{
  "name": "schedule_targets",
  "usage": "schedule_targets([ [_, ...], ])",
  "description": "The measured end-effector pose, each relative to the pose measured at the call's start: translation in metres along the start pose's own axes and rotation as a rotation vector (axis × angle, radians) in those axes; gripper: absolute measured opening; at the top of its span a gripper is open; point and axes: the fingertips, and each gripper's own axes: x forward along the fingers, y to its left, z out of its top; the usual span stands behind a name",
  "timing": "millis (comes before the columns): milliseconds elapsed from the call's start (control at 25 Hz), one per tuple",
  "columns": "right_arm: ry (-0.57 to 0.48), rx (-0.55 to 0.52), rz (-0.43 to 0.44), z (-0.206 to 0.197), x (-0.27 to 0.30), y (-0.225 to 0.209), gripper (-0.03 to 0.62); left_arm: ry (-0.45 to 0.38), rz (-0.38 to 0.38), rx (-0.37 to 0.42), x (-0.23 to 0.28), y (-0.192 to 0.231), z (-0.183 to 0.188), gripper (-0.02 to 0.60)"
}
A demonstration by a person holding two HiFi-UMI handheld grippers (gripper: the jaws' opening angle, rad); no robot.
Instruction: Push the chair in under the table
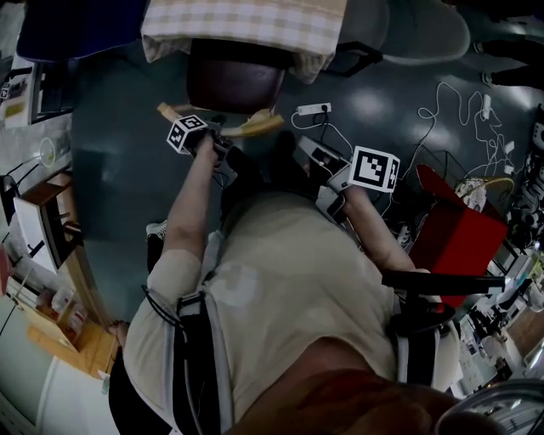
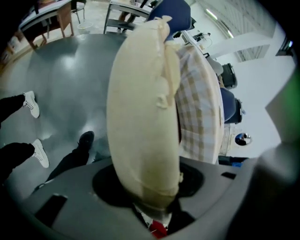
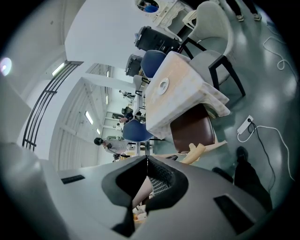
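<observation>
Clamped left claw [image 1: 219, 136] wide around the cream back of the chair [image 1: 234, 81], pads hidden behind it. Held right claw [image 3: 146, 171] pinched shut, empty. Found seat partway under checked table [image 1: 246, 24], legs unseen.

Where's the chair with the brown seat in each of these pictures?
Head view: the chair is at the top middle, just below the tablecloth.
Left gripper view: its pale backrest fills the middle, very close up.
Right gripper view: its brown seat is right of the middle, under the table.
Shared landmark: the checked tablecloth, next to the chair in all three.
</observation>
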Motion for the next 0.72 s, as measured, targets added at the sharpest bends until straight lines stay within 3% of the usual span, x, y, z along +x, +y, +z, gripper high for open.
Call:
schedule_targets([
  [360,0.015,0.008,-0.026,-0.007,-0.003,-0.005,0.012,-0.074,-0.016,-0.093,-0.002,-0.002,0.012,0.187],
  [720,0.005,0.007,-0.003,-0.005,0.000,-0.005,0.012,-0.090,-0.023,-0.126,0.000,-0.003,0.019,0.187],
])
